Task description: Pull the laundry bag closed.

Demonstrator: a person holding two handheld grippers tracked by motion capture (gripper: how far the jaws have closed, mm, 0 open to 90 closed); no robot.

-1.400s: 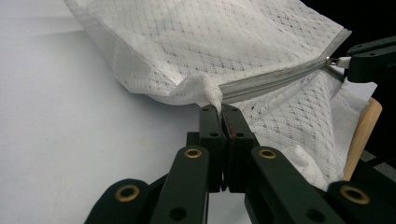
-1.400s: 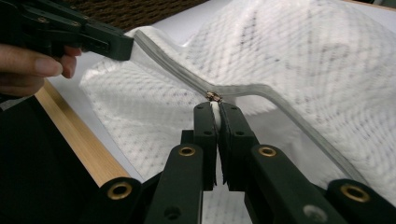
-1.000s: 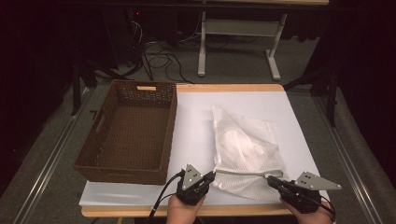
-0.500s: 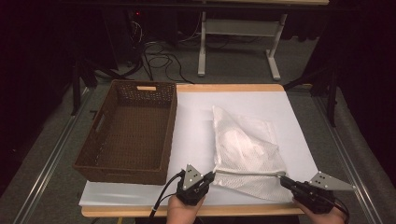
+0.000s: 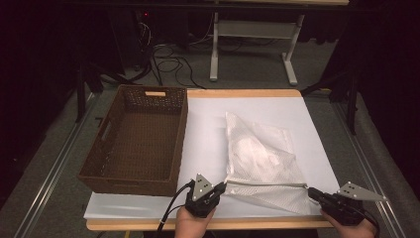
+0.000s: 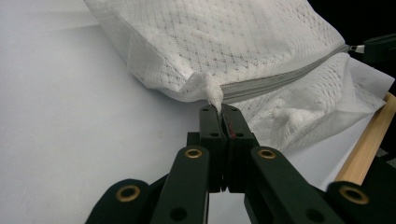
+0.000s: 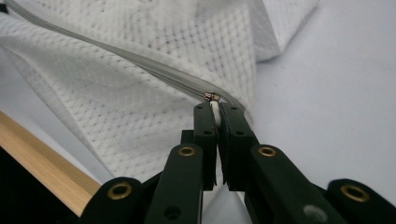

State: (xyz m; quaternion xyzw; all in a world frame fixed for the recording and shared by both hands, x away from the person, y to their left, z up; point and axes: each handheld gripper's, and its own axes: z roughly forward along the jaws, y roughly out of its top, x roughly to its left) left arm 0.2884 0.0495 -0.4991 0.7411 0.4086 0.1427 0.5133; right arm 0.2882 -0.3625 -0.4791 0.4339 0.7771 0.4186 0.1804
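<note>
A table point(image 5: 198, 111) with a white top and a wooden edge stands in a dark room. On its left sits an empty brown wicker basket point(image 5: 136, 141). On the right lies a white mesh bag point(image 5: 260, 158) with something pale and soft inside. Its grey zipper point(image 5: 265, 184) runs taut along the near edge, parallel to the table's front.

A person's hands come in from the bottom, each with a black two-jaw gripper. The left gripper point(image 5: 221, 187) is clenched on a small white fabric nub at the bag's left corner, right where the zipper ends; the left gripper view shows the nub point(image 6: 214, 94) pinched between the jaw tips. The right gripper point(image 5: 311, 191) is clamped on the white zipper pull point(image 7: 215, 108) at the bag's right corner, near the table's front right. The small metal slider point(image 7: 212, 96) sits just above the jaws.

Likely risks from here: the pull is thin and gripped only at the jaw tips, so a sideways tug could slip it free. If the left gripper's hold on the small nub gives way, the bag would slide and bunch rather than let the slider travel. Loose mesh beside the zipper could also catch in the slider and jam it.

No brand, label or readable writing can be seen anywhere.
</note>
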